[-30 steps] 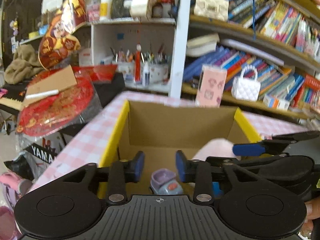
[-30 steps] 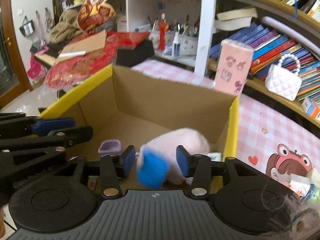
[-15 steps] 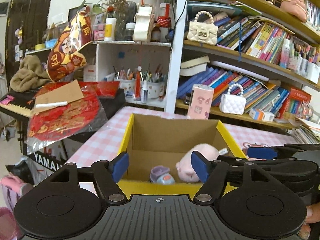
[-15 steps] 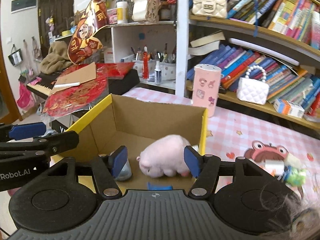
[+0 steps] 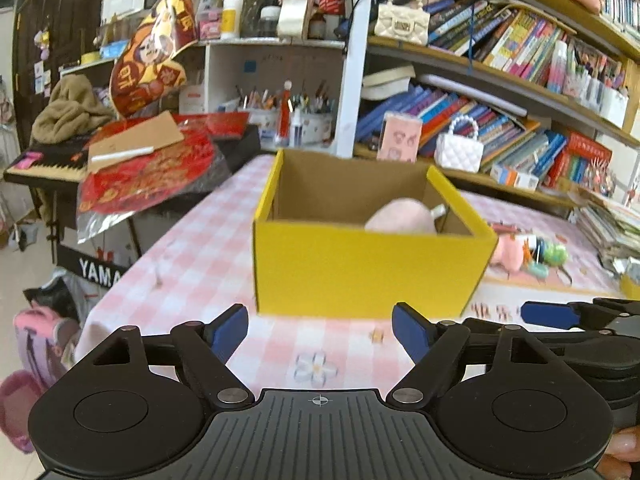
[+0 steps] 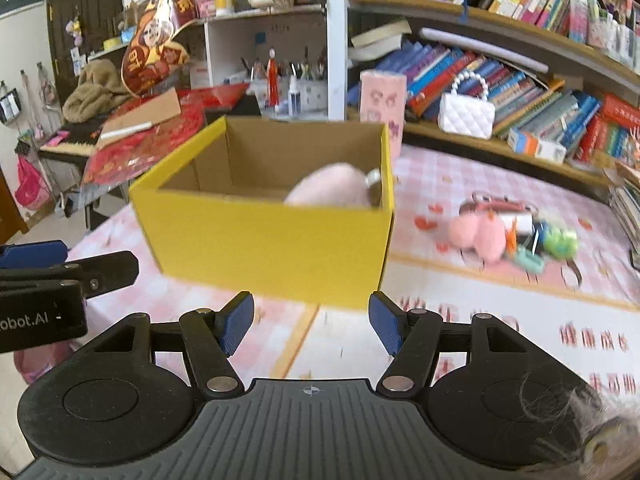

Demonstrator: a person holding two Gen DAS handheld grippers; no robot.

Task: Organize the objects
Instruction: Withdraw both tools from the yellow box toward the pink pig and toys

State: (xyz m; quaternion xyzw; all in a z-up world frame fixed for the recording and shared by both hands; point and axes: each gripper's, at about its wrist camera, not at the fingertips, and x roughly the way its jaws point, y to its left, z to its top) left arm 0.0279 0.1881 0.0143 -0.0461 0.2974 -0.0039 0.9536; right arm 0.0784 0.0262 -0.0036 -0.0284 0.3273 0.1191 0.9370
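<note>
A yellow cardboard box (image 5: 368, 268) stands on the pink checked table; it also shows in the right wrist view (image 6: 264, 240). A pink plush toy (image 5: 402, 216) lies inside it at the right, with its top showing over the rim (image 6: 332, 190). My left gripper (image 5: 320, 334) is open and empty, in front of the box. My right gripper (image 6: 310, 322) is open and empty, also in front of the box. Small toys (image 6: 516, 236), pink, green and blue, lie on the table to the right of the box.
Bookshelves (image 5: 500, 92) with books and two small handbags run behind the table. A white shelf unit with pen cups (image 5: 280, 112) stands behind the box. A keyboard with red decorations (image 5: 140, 172) stands left of the table. The table's left edge (image 5: 132, 276) is near.
Both grippers have pulled back out of the box and opened wider. The plush toy and a small purple toy were left inside; the purple toy is now hidden by the front wall.
</note>
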